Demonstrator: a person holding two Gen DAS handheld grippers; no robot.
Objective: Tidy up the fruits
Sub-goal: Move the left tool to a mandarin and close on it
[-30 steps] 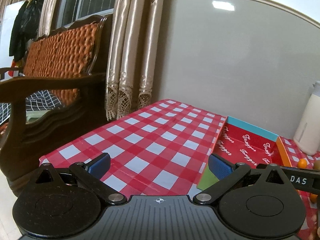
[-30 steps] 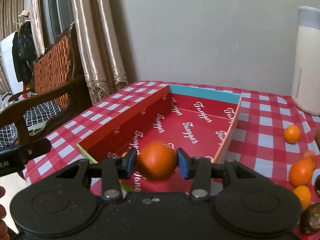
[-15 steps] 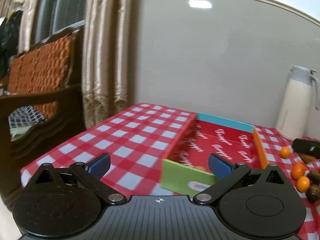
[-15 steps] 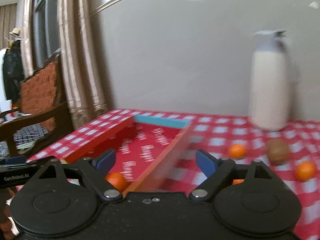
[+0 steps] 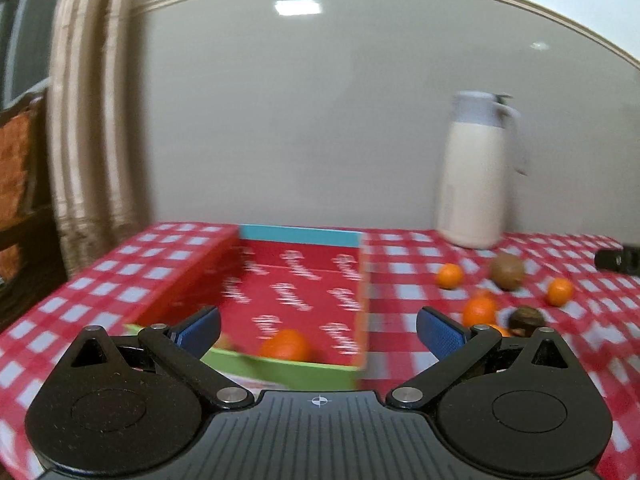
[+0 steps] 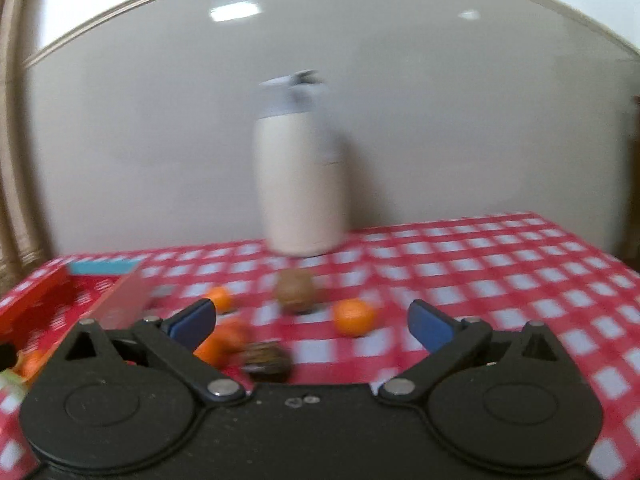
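The left hand-held gripper [image 5: 318, 326] stands wide open; nothing lies between its blue pads [image 5: 199, 327] and they touch nothing. The right hand-held gripper [image 6: 311, 324] is opening, its jaws already wide, with nothing clamped between them and no pad in contact with any fruit. The counter [image 5: 420, 248] is covered with a red-and-white checked cloth. At its left half sits one open box [image 5: 362, 292] with a red printed floor, a blue far wall and a green near wall. One orange [image 5: 286, 345] lies inside the box at the near end, just behind the green wall. A second, partly hidden orange shape sits to its left by the left pad; blur prevents confirmation. To the right of the box, loose on the cloth, the left wrist view shows at least four small oranges [image 5: 449, 276], one light brown round fruit [image 5: 507, 270] at the far side, and one dark brown fruit [image 5: 526, 319] nearer. The right wrist view shows the same group ahead of the right hand-held gripper, with one orange [image 6: 354, 317] and the dark fruit [image 6: 266, 360] nearest its fingers. One white jug [image 5: 476, 172] stands at the far edge by the wall. Both views are motion-blurred.
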